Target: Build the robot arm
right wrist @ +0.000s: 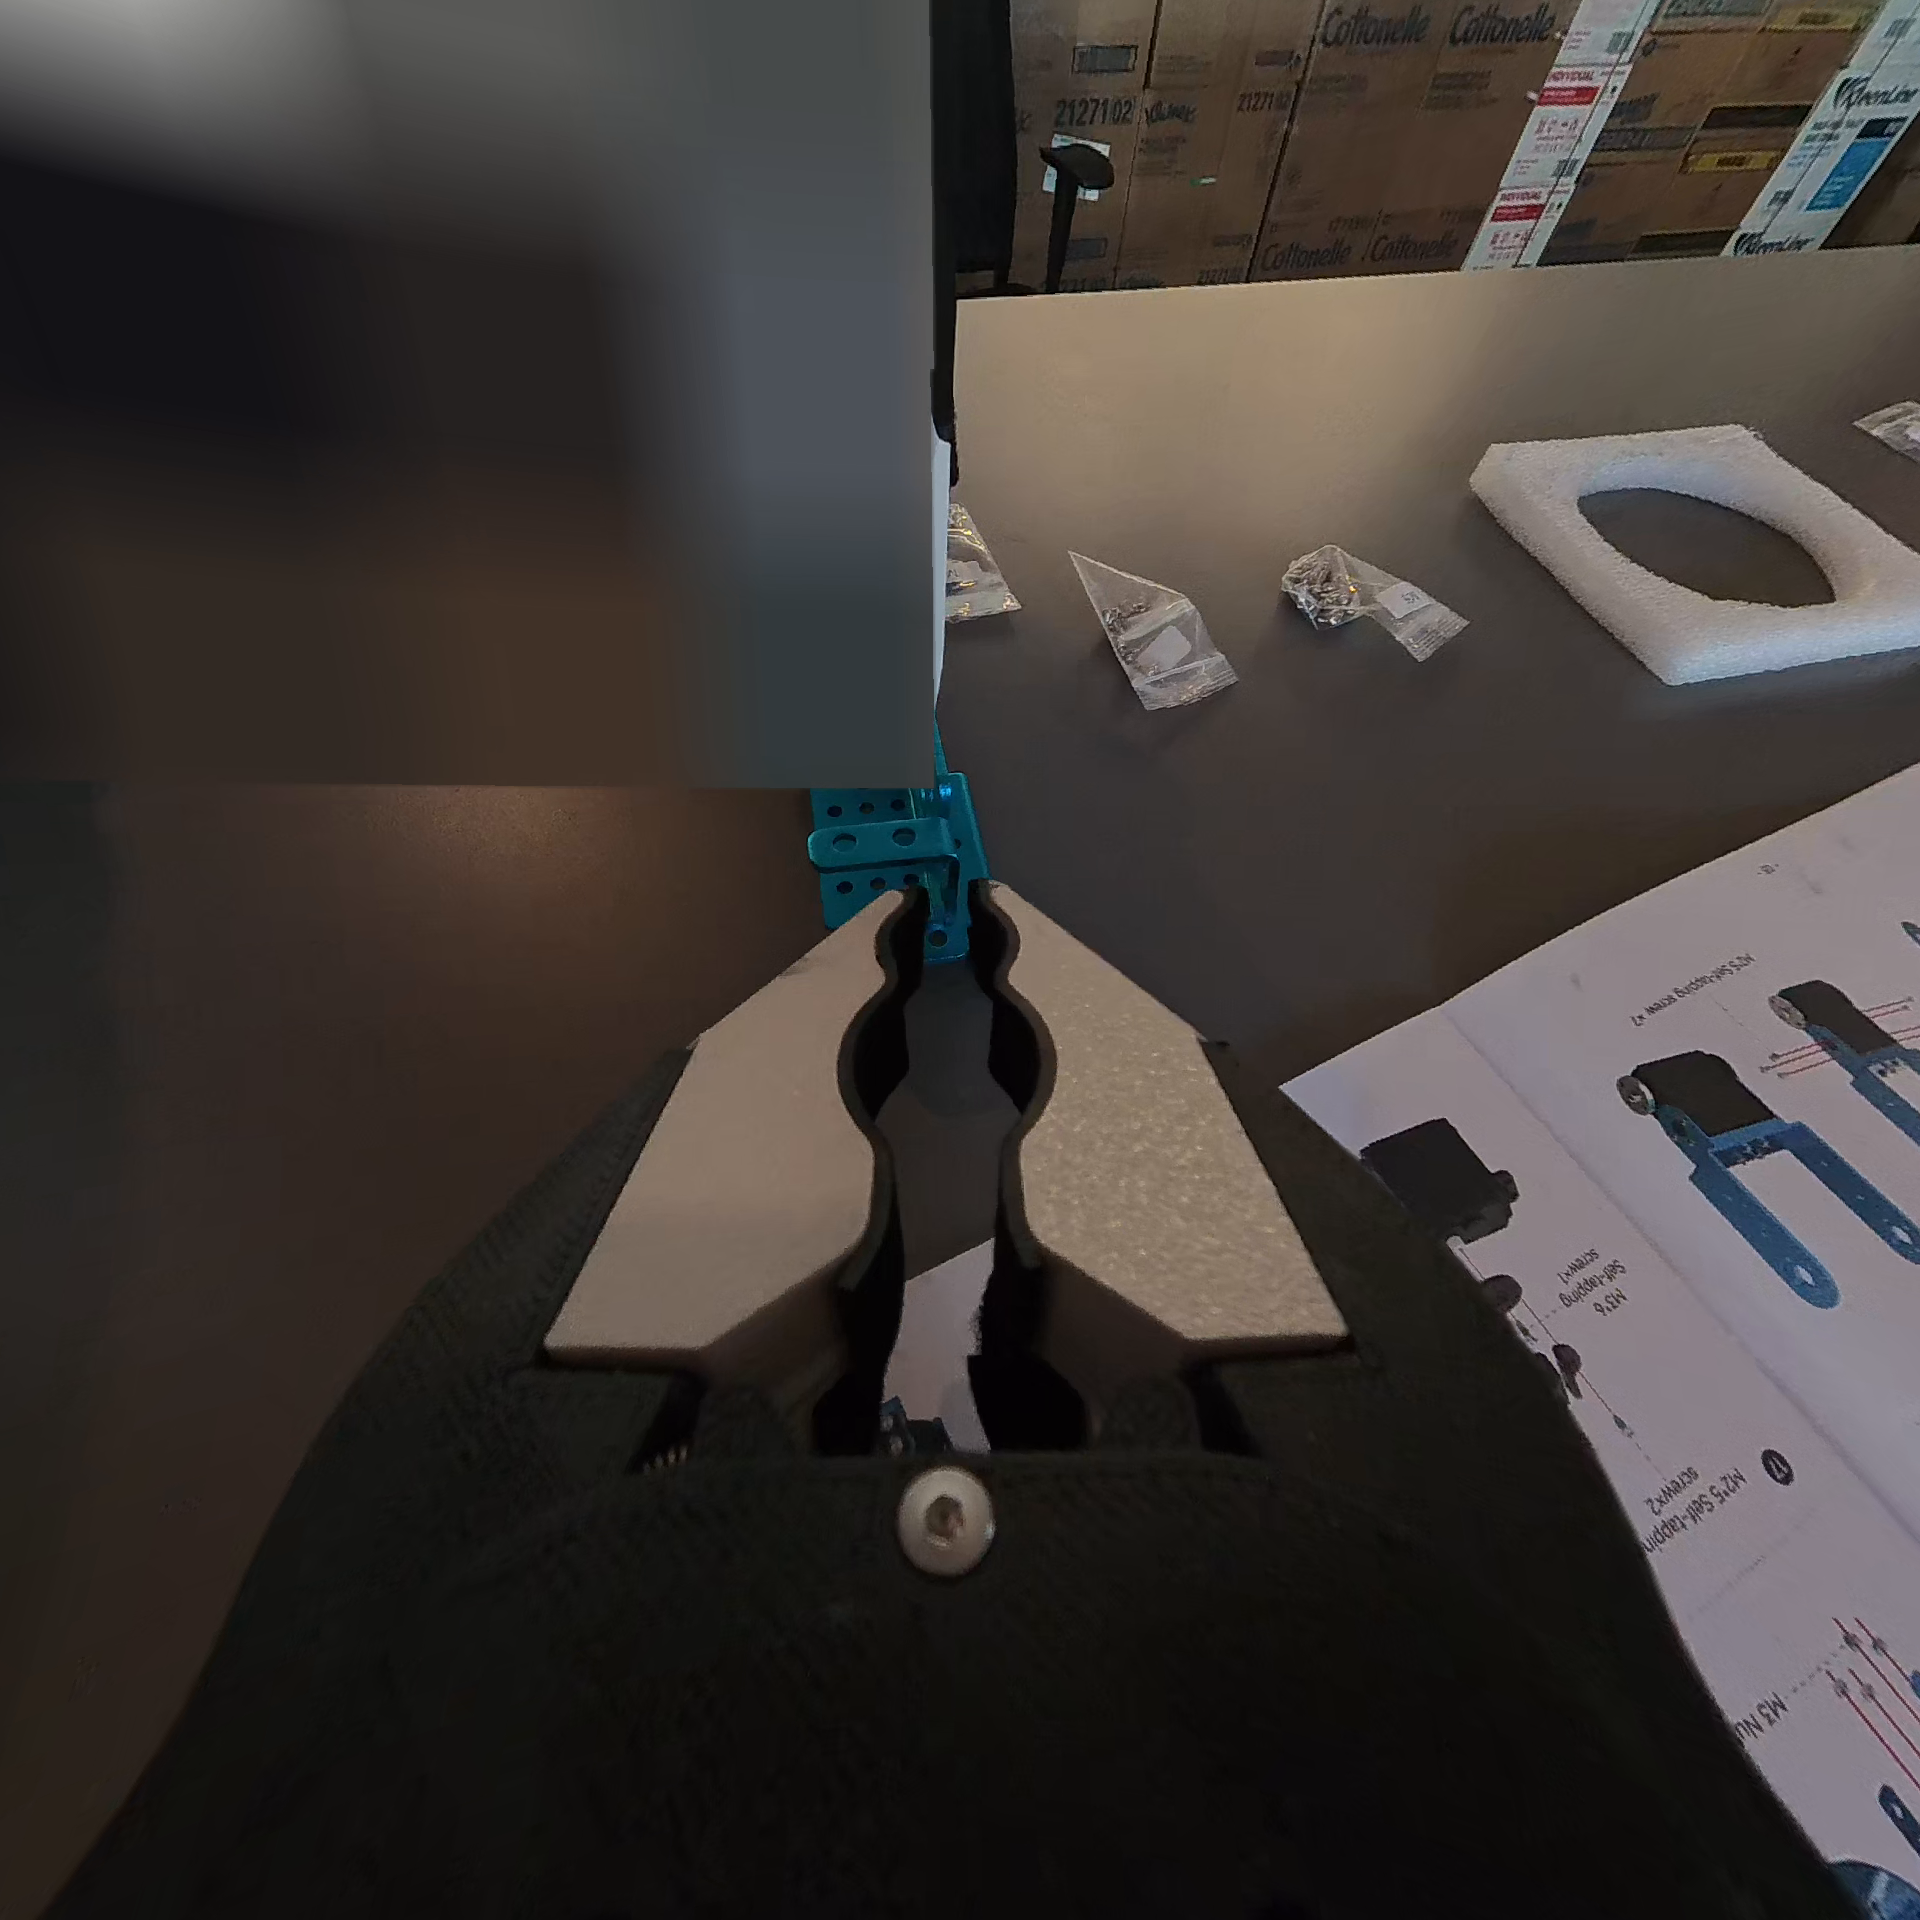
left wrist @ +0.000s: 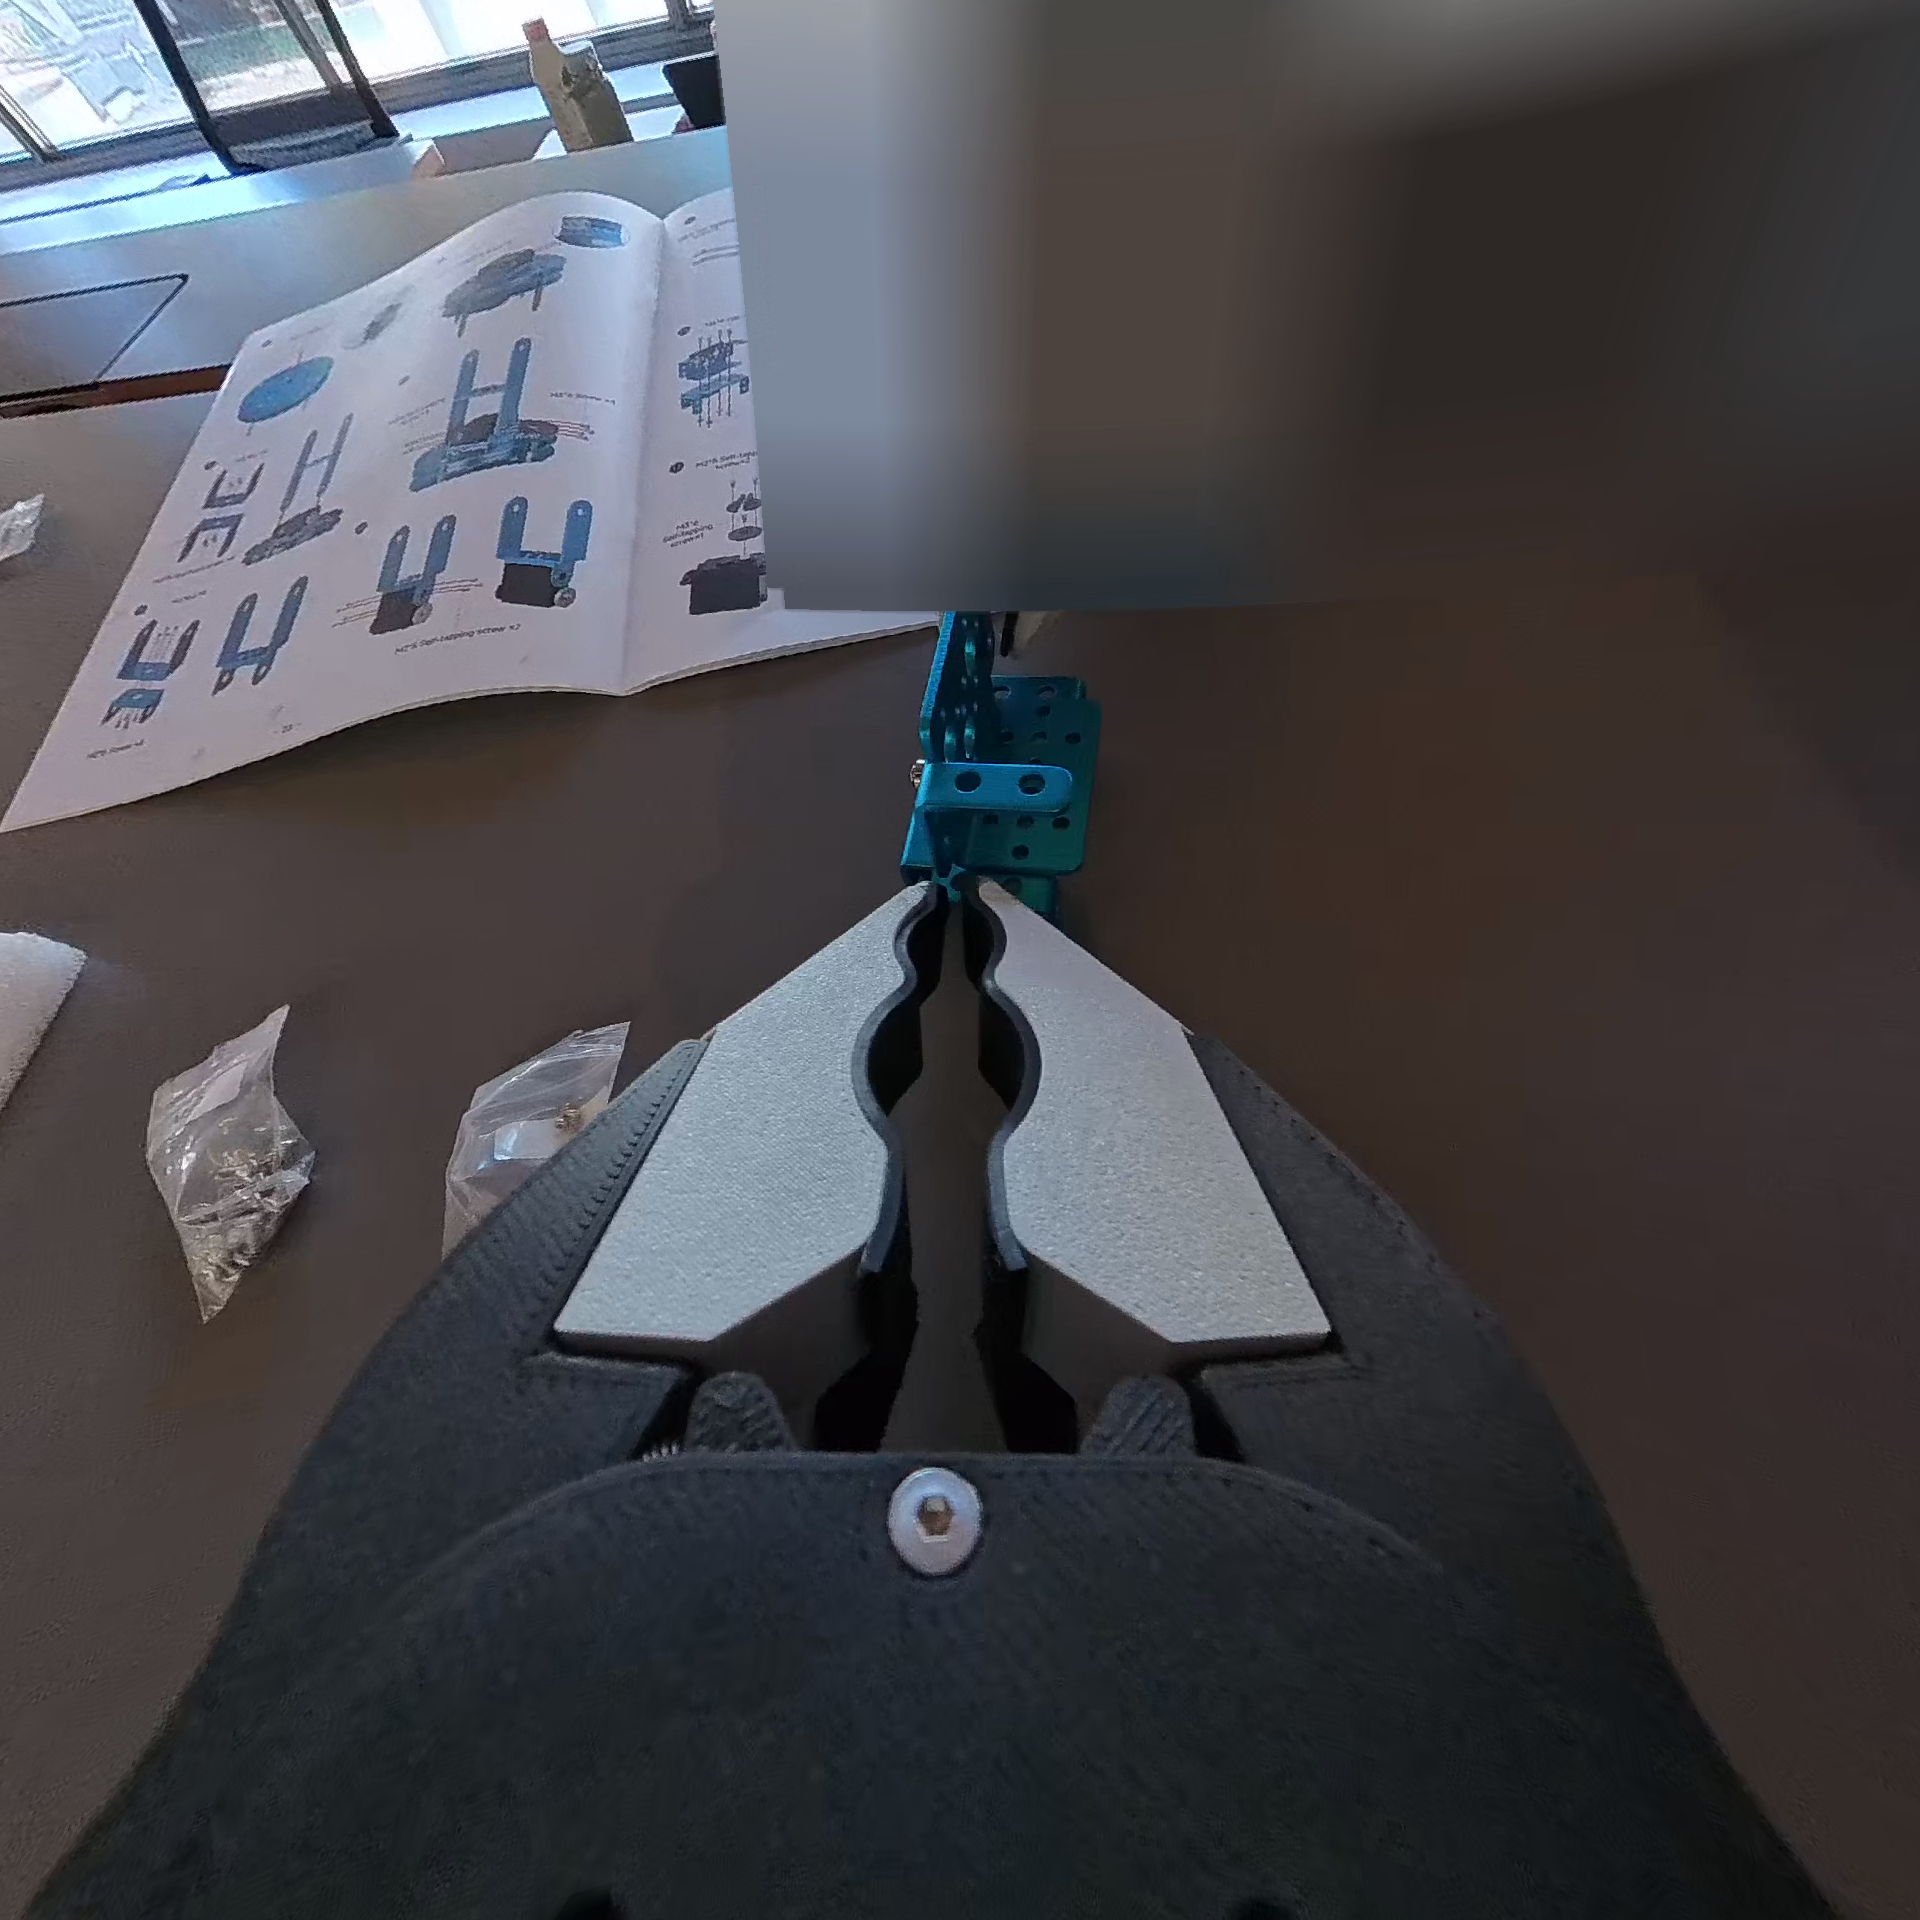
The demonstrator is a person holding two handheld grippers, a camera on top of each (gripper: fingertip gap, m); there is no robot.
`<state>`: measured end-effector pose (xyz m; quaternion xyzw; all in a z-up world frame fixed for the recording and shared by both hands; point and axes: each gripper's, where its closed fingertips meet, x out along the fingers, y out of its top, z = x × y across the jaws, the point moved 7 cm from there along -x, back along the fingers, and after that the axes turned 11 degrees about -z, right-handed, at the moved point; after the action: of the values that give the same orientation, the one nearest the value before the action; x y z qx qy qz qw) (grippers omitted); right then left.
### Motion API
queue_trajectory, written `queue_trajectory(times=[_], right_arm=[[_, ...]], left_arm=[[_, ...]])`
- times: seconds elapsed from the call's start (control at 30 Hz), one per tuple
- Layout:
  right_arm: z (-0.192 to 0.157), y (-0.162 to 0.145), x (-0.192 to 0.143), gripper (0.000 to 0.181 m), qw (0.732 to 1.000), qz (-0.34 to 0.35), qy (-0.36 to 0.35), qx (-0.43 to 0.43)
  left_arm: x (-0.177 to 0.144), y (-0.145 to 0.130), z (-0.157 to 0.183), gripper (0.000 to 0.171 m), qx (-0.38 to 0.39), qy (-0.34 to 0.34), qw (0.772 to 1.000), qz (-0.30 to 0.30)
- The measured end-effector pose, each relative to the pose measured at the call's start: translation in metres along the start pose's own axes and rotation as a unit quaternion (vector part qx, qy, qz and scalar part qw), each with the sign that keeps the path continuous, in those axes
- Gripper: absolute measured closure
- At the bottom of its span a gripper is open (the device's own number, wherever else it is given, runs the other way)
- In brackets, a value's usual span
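Observation:
A blue metal bracket assembly with rows of holes is held above the brown table. My left gripper is shut on its near lower edge, the fingertips pinching a thin blue plate. The same blue assembly shows in the right wrist view. My right gripper is shut on a thin upright blue plate of it from the opposite side. A large blurred patch hides the upper part of the assembly in both views.
An open instruction booklet lies on the table at the left; it also shows in the right wrist view. Small plastic bags of screws lie on the table. A white foam frame sits beyond. Cardboard boxes are stacked behind. My right fingertips sit around 5 cm from my left ones.

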<state>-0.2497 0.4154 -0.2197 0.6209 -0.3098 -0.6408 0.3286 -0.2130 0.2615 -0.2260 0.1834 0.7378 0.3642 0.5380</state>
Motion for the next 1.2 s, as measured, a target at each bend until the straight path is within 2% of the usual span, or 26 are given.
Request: queue_trajectory(times=[0.17,0.3,0.37,0.43,0.53,0.67,0.77,0.83,0.93,1.0,1.2], right_arm=[[-0.001,-0.001,-0.006,0.164,1.000,0.007,-0.006,-0.003],[-0.001,-0.002,-0.032,0.156,0.999,0.000,-0.039,-0.029],[0.007,-0.006,-0.061,0.154,0.993,-0.015,-0.101,-0.051],[0.023,-0.011,-0.102,0.153,0.979,0.004,-0.197,-0.046],[0.056,-0.039,-0.165,0.151,0.945,0.055,-0.319,0.042],[0.093,-0.099,-0.213,0.152,0.886,0.005,-0.436,0.158],[0.107,-0.125,-0.222,0.154,0.871,0.015,-0.431,0.236],[0.114,-0.135,-0.223,0.158,0.865,0.021,-0.421,0.272],[0.120,-0.149,-0.228,0.162,0.847,0.000,-0.451,0.280],[0.124,-0.157,-0.233,0.163,0.828,-0.009,-0.473,0.299],[0.126,-0.167,-0.242,0.164,0.801,0.032,-0.476,0.363]], left_arm=[[-0.004,-0.001,-0.001,0.163,-0.006,0.001,1.000,0.006],[-0.015,-0.007,-0.001,0.160,-0.024,0.000,1.000,0.013],[-0.023,-0.007,-0.003,0.159,-0.034,0.010,0.999,0.020],[-0.030,-0.005,-0.008,0.157,-0.044,0.031,0.998,0.034],[-0.040,-0.003,-0.019,0.153,-0.079,0.052,0.993,0.075],[-0.052,-0.003,-0.031,0.137,-0.130,0.072,0.980,0.129],[-0.059,-0.002,-0.036,0.122,-0.143,0.099,0.970,0.167],[-0.064,-0.002,-0.040,0.118,-0.151,0.119,0.962,0.192],[-0.075,-0.008,-0.049,0.113,-0.178,0.148,0.950,0.211],[-0.084,-0.016,-0.060,0.112,-0.205,0.184,0.938,0.209],[-0.105,-0.046,-0.082,0.113,-0.271,0.299,0.899,0.172]])
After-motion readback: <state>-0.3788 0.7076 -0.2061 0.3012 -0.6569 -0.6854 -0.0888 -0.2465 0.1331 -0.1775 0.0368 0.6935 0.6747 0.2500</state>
